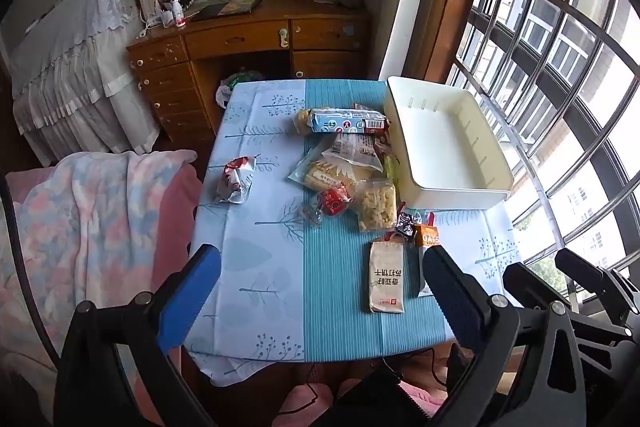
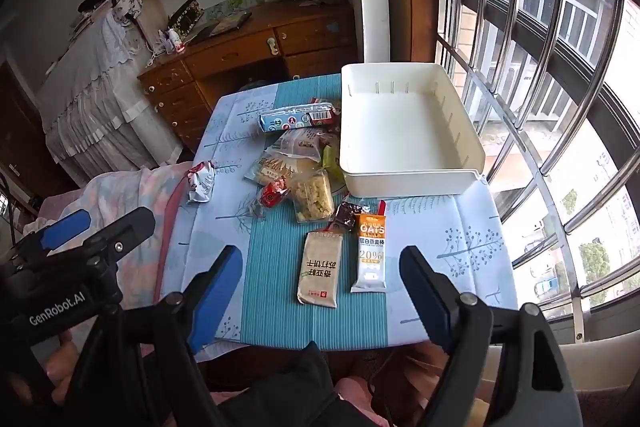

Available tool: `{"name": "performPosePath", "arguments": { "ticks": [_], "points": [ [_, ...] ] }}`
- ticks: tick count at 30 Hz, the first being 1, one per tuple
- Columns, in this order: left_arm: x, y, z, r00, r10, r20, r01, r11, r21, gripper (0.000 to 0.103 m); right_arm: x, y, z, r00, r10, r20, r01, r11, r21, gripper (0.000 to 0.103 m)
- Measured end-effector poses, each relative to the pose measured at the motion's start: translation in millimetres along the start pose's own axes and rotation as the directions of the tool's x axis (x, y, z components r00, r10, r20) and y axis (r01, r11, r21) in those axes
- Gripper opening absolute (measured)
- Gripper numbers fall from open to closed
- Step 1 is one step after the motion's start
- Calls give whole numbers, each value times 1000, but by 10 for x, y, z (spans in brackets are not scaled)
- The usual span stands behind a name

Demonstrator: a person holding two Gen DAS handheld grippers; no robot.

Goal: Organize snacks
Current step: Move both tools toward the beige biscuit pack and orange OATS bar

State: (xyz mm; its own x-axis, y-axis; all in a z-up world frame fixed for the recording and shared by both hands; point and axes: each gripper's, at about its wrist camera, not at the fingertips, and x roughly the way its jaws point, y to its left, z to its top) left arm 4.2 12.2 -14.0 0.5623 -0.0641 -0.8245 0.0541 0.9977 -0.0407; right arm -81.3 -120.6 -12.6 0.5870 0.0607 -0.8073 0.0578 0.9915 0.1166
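step: first pick, nothing binned | left gripper (image 1: 320,291), right gripper (image 2: 320,287): both apart, empty | target: oat bar (image 2: 370,255) lower centre | advice: straddle narrow sides, lift into white bin (image 2: 408,183) upper right

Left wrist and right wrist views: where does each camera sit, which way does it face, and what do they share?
Left wrist: on the left gripper, facing forward and down at the table; own open fingers, plus the right gripper at right.
Right wrist: on the right gripper, same heading; own open fingers, left gripper and a hand at left.
Shared: white bin, empty; cracker pack.
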Motion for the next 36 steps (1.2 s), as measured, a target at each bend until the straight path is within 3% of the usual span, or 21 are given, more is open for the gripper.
{"name": "performPosePath", "arguments": {
  "ticks": [22,26,36],
  "points": [
    [293,141,-79,989,-140,-41,144,982,121,100,-126,341,-339,980,-166,109,160,985,59,82],
    [424,77,-50,988,-137,-65,145,981,131,100,-86,325,-370,974,-191,123,186,981,55,82],
    [947,-132,8,975,-106,-196,129,986,108,100,301,-36,-304,980,-199,-1,198,976,86,82]
  ]
}}
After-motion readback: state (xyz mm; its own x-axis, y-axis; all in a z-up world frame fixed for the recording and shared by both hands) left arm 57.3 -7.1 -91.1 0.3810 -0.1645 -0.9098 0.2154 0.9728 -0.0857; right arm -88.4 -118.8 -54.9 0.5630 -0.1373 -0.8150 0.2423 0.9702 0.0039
